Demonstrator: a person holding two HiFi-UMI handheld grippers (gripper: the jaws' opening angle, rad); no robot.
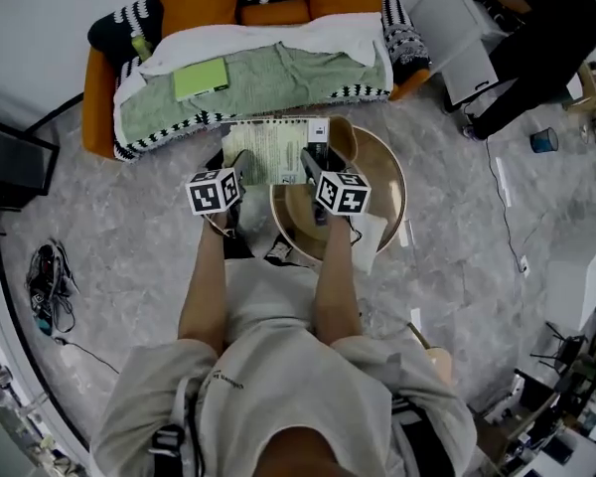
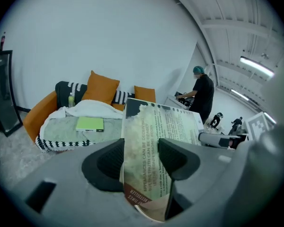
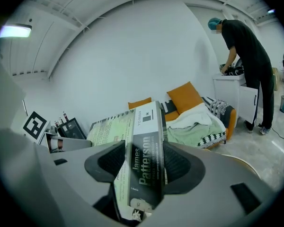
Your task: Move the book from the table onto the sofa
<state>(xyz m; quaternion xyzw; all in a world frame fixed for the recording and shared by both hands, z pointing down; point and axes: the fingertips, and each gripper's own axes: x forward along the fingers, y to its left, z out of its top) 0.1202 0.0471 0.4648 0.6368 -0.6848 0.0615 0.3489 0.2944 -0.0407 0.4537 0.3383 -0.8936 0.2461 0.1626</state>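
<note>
Book (image 1: 273, 147) is clamped between both grippers. The left gripper (image 2: 142, 161) is closed on one cover edge and the right gripper (image 3: 144, 162) is closed across the spine, each with its jaws pressed flat against the book. The book is held aloft above the far rim of the round surface (image 1: 385, 182), which lies under the right gripper. It is a paperback, so probably light but bendy. Gripping the spine and the opposite edge should stop it flopping open, though the glossy covers may slip. Straight ahead of the grippers, the sofa (image 1: 97, 102) front edge is near. A green pad (image 1: 201, 78) lies ahead-left of the left gripper, and there is bare blanket dead ahead.
</note>
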